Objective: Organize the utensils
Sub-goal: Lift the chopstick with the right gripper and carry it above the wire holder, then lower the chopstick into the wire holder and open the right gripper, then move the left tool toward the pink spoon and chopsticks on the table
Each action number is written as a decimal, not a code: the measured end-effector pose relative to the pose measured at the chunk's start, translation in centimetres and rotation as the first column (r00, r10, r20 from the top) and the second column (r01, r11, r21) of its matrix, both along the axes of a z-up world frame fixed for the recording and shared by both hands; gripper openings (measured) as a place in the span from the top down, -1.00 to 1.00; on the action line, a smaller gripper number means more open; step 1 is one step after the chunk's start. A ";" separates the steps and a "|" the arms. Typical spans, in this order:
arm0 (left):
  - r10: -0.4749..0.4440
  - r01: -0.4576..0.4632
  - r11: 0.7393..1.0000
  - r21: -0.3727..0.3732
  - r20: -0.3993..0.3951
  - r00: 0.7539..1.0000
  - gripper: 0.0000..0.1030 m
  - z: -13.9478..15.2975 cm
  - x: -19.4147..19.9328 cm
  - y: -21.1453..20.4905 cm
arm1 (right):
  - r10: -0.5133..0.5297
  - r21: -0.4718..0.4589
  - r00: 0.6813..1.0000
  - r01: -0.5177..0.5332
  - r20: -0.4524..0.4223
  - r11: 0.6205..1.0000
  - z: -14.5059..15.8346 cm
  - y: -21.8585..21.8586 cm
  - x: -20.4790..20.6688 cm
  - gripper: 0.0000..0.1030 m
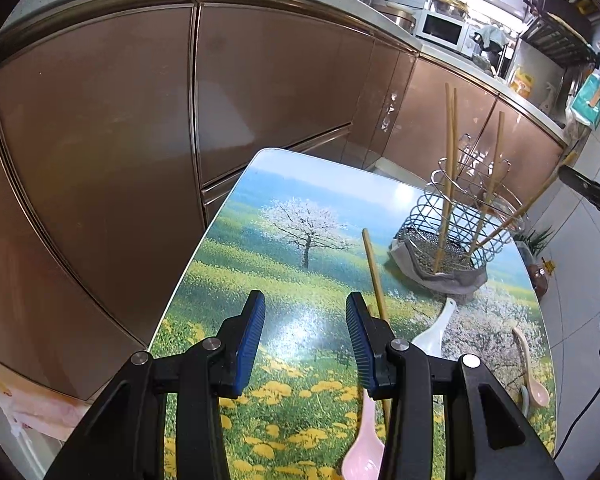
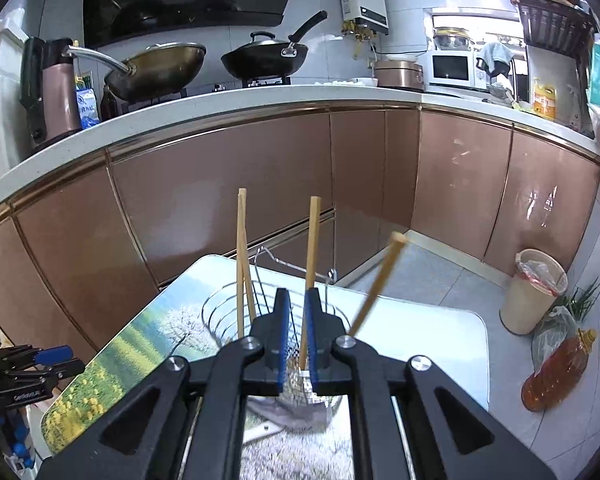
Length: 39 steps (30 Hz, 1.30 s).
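A wire utensil basket point(image 1: 456, 216) stands on a grey cloth at the far right of the landscape-print table point(image 1: 260, 248). Several wooden chopsticks point(image 1: 446, 184) stand in it. One loose chopstick point(image 1: 374, 276) lies on the table beside my left gripper point(image 1: 306, 316), which is open and empty above the table. A white spoon point(image 1: 434, 330) and two pink spoons point(image 1: 364, 452) point(image 1: 530, 372) lie near. My right gripper point(image 2: 298, 312) hovers over the basket point(image 2: 220, 316), jaws slightly apart, nothing gripped; a chopstick point(image 2: 311, 248) stands just behind them.
Brown kitchen cabinets point(image 1: 140, 140) run behind the table. A counter with woks point(image 2: 260, 56) and a microwave point(image 2: 452, 68) is above. A bin point(image 2: 534, 292) and an oil bottle point(image 2: 556, 372) stand on the floor to the right.
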<state>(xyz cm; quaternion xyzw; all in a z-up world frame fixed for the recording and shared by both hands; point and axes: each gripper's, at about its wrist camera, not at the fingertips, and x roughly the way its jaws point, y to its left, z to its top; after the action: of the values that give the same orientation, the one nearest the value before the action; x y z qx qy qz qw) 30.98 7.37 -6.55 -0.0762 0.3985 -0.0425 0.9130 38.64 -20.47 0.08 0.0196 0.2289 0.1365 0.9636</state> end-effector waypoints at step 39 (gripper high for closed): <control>-0.174 0.186 0.982 0.037 -0.217 0.961 0.19 -3.9 -4.8 -9.1 | -0.060 0.108 0.960 0.093 -0.273 0.990 -11.9 -10.4 -13.5 0.61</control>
<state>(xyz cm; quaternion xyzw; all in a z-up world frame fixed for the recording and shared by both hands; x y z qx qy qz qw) 26.19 -1.73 -10.49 -0.0179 0.5001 -0.1055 0.8593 25.12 -30.86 -11.82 0.1045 0.3479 0.1087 0.9253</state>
